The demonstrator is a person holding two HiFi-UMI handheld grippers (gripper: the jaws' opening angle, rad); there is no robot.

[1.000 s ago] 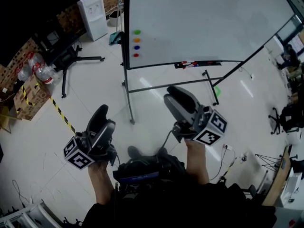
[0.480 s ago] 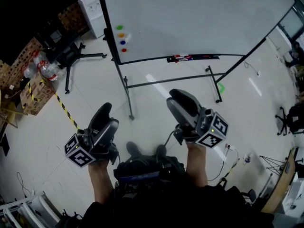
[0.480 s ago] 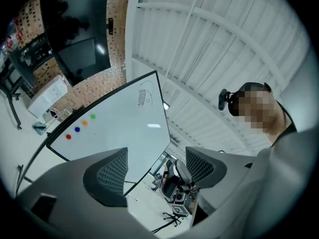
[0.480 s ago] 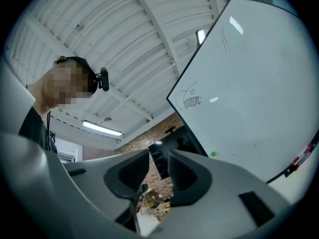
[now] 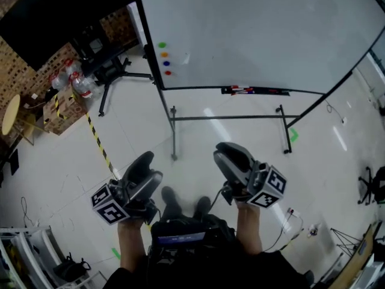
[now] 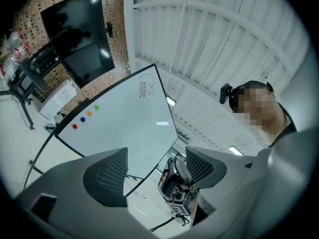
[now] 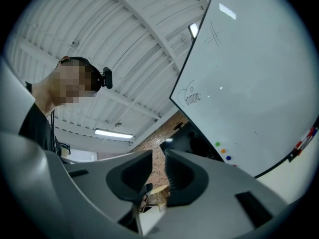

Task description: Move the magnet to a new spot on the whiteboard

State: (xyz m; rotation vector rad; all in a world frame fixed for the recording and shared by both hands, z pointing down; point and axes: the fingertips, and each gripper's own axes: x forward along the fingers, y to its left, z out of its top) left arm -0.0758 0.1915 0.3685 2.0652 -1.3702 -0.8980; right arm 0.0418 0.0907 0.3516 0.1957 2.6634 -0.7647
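The whiteboard (image 5: 258, 35) fills the top of the head view, well ahead of both grippers at bottom centre. The left gripper (image 5: 146, 166) has its jaws wide apart and empty, and the right gripper (image 5: 232, 155) has just been closing its own to a narrow gap with nothing between them. The magnets (image 5: 166, 64), a column of green, orange, blue and red dots near the board's lower left corner, look small, light, rigid and smooth, so pinching one across its rim seems the surest hold.

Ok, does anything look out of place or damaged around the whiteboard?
Nothing stands out. The whiteboard stands on its frame, four magnets sit in a column near its lower left corner, and markers lie in its tray.
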